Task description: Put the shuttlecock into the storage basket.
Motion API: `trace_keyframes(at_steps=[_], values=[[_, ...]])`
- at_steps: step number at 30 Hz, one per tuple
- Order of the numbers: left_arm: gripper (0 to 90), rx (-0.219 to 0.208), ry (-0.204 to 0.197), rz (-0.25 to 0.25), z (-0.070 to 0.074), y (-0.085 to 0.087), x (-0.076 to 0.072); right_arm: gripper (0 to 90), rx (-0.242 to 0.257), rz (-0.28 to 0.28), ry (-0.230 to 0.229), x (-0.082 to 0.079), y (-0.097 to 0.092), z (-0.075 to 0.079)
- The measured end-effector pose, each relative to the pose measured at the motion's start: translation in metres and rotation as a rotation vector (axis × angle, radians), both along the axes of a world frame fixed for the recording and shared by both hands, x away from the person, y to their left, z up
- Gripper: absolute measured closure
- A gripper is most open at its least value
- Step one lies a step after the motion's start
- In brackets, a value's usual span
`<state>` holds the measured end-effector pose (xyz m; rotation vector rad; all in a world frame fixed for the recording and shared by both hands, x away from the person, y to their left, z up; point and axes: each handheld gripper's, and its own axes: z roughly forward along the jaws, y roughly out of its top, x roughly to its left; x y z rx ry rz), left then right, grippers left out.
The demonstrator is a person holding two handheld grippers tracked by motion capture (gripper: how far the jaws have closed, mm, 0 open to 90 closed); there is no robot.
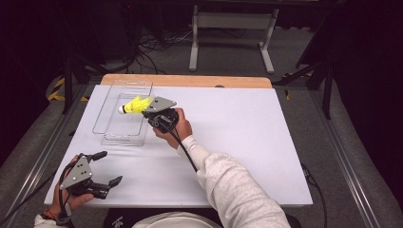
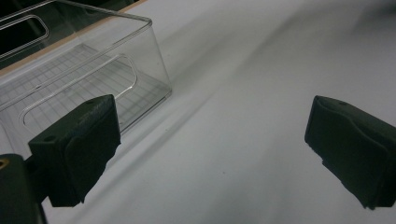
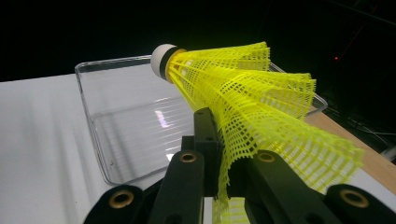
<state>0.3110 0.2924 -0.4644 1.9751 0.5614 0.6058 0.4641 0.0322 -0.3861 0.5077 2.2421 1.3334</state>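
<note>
My right gripper (image 1: 145, 110) pinches the yellow shuttlecock (image 1: 135, 105) by its mesh skirt above the clear plastic bin (image 1: 124, 138), cork outward, so I should lower well inside the walls before letting go; left gripper (image 1: 107, 167) idles wide on the table (image 1: 247, 142).

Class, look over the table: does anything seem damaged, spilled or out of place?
One oddity: the yellow mesh shuttlecock has its skirt squashed flat where the right tongs pinch it above the clear plastic bin. Nothing is spilled; the left tongs stand open and empty.
</note>
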Motion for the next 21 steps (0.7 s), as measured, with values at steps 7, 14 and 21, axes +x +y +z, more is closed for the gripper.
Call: trace_keyframes(at_steps=[7, 14, 21], values=[[4.3, 0.0, -0.001, -0.003, 0.0, 0.0, 0.0, 87.7, -0.024, 0.019, 0.006, 0.0, 0.011, -0.005], [4.3, 0.0, 0.003, -0.006, 0.0, 0.0, 0.0, 87.7, -0.048, 0.038, 0.008, -0.001, 0.022, -0.008], [4.3, 0.003, 0.001, -0.01, 0.0, -0.001, -0.001, 87.7, -0.063, 0.051, 0.011, -0.001, 0.029, -0.011]])
